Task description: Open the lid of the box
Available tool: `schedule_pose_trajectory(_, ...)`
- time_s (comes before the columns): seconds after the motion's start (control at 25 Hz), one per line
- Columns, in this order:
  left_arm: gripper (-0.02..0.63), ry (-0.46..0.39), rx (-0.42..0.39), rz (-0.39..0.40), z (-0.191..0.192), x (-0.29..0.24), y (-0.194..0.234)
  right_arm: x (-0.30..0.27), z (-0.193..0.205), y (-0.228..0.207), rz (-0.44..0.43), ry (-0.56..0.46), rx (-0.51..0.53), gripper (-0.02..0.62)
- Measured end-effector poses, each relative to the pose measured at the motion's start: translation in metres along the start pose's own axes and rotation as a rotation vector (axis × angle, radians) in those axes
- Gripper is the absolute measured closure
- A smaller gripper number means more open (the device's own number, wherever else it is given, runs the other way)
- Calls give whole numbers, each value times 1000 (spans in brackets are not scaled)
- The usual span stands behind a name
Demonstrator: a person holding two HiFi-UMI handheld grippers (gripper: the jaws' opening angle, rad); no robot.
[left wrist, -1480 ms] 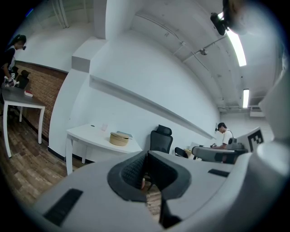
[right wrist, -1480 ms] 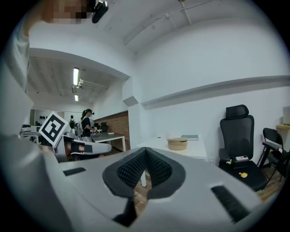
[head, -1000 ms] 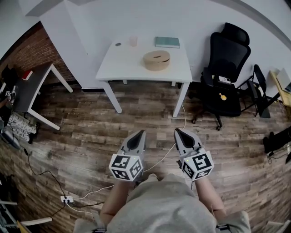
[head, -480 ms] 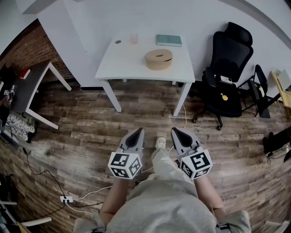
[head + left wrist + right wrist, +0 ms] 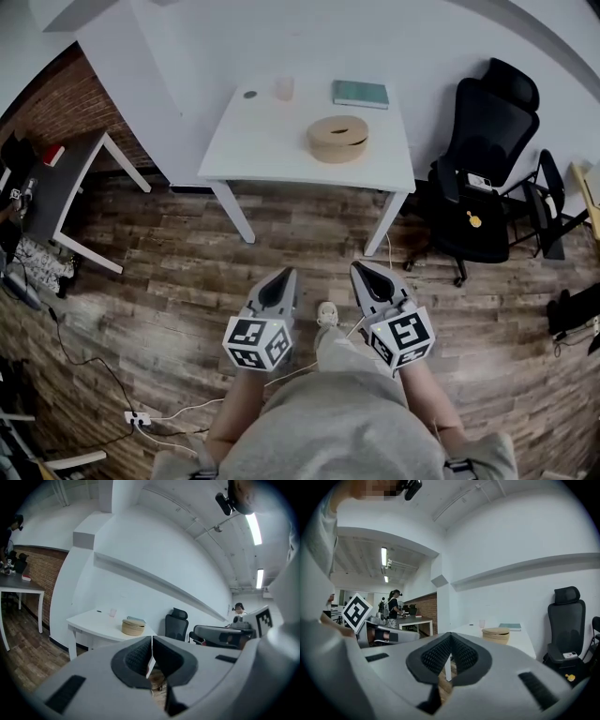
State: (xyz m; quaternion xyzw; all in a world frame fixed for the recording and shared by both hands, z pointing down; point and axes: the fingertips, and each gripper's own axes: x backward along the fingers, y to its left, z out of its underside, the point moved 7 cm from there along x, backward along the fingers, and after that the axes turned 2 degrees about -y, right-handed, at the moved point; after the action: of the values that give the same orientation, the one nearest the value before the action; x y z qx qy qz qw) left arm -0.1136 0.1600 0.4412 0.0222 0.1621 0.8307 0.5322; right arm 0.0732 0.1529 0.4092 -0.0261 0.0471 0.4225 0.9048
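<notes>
The head view looks down on a wooden floor. The left gripper and the right gripper are side by side low in the frame. Both point toward 12 o'clock, where a white table stands against the wall. The round tan box sits on the table's right half with its lid on, well apart from both grippers. From the box, a cup stands at about 11 o'clock and a green book at about 1 o'clock. From the grippers, a black office chair is at 2 o'clock and a grey desk at 10 o'clock. A power strip lies on the floor at 8 o'clock. A shoe shows between the two grippers.

This top-down view does not settle the claws, but each gripper view does. In the left gripper view the dark ribbed pads meet along a thin line with nothing between them, so that claw is closed and empty. The right gripper view shows the same closed, empty claw.

Only the gripper views show the box side-on, just above the jaw tips. It sits at about 11 o'clock in the left gripper view and 1 o'clock in the right. They also show ceiling lights, which the head view lacks. The left gripper view has a distant person at 3 o'clock. The right gripper view has a standing person at 9 o'clock.
</notes>
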Motion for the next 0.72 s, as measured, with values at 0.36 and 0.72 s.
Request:
schedule_pose_trajectory(0.36,598,-20,-16,-19,-35,-100,32,-85,-16,-76,-34,11,35,594)
schedule_pose_trajectory(0.72,598,-42,-42,-52,-66,-178,65,-162,-37,-135,-88,-28,74,594)
